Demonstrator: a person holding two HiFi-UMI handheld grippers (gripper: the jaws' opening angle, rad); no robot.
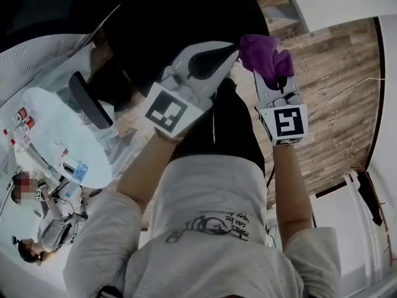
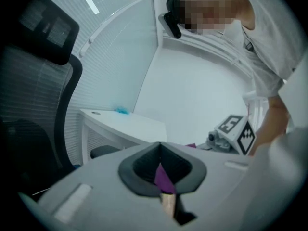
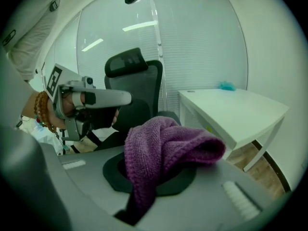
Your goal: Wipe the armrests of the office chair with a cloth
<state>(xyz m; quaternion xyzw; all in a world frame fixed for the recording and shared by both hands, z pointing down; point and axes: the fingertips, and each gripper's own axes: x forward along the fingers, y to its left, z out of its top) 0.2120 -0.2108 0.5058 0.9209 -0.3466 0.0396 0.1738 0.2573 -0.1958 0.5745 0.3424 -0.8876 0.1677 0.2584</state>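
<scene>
Purple knitted cloth (image 3: 163, 148) is bunching up out of the right gripper (image 3: 156, 174), whose jaws are clamping on a lower fold while the rest is flopping over the top in a loose hump. It is looking soft, light and limp, so it should be draping round an armrest easily, yet a small pinch may be letting it slip or drag; holding a thick gathered fold, as here, seems the safer grip, leaving a free pad for rubbing. Just beside it, the left gripper (image 2: 163, 174) is keeping its jaws drawn together to a thin slit, with only a sliver of purple showing through the gap, apparently carrying nothing. Beyond both, the black office chair (image 3: 139, 90) is standing well apart from the cloth, and what appears to be one dark armrest (image 1: 90, 101) is lying untouched. Farther off, a white table (image 3: 231, 109) is standing on the wooden floor (image 1: 335, 92).
</scene>
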